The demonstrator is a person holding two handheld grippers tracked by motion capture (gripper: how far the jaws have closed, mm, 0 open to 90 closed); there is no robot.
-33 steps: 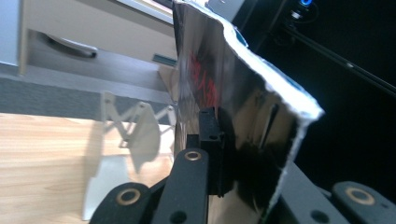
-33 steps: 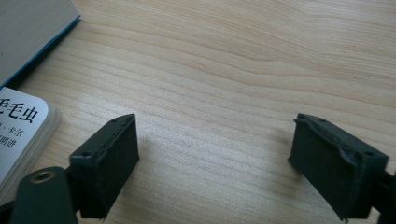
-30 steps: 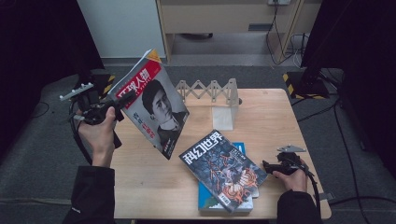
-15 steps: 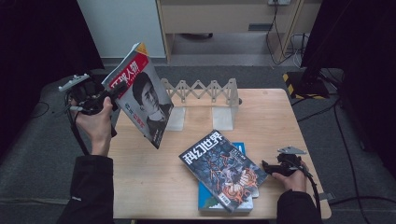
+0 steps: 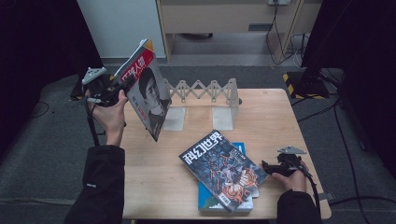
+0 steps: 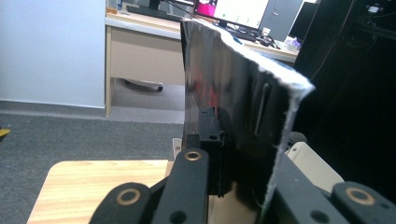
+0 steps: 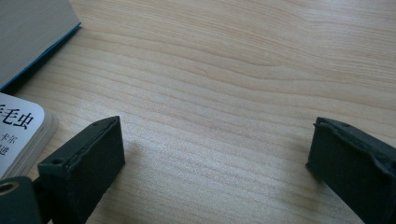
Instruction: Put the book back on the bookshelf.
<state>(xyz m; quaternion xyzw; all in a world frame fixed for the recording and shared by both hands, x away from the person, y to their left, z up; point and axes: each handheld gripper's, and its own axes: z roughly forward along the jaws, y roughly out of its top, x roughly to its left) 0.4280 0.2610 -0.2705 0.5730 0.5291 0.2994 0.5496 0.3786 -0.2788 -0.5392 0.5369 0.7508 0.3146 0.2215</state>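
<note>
- Left gripper point(image 5: 122, 84), black, two-jawed, raised above the table's left edge, jaws clamped on the edge of a glossy magazine with a red masthead and a portrait on its cover point(image 5: 147, 91)
- Magazine lifted clear of the light wooden table point(image 5: 154, 186), tilted, lower corner hanging just above the tabletop near the left foot of the rack
- In the left gripper view, magazine point(image 6: 233, 93) seen edge-on, rising between the jaws, pages bowed and wavy at the top
- White expanding accordion book rack with two flat metal end plates point(image 5: 205, 91) standing at the back of the table, slot between the plates free
- Right gripper point(image 5: 268, 167) resting low on the table near the front right corner, jaws wide apart with nothing between them, bare wood grain between them in the right gripper view point(image 7: 210, 140)
- Dark science-fiction magazine with white Chinese title lettering point(image 5: 222, 168) lying flat just beside the right gripper, atop a blue-covered book point(image 5: 205, 201)
- Likely risks: thin, floppy magazine held by one edge, so pages may sag, fan open or slip from the clamp; lower corner may catch on the rack's end plate or lattice and push the light rack along the table; a bowed magazine may slump over once released instead of standing upright
</note>
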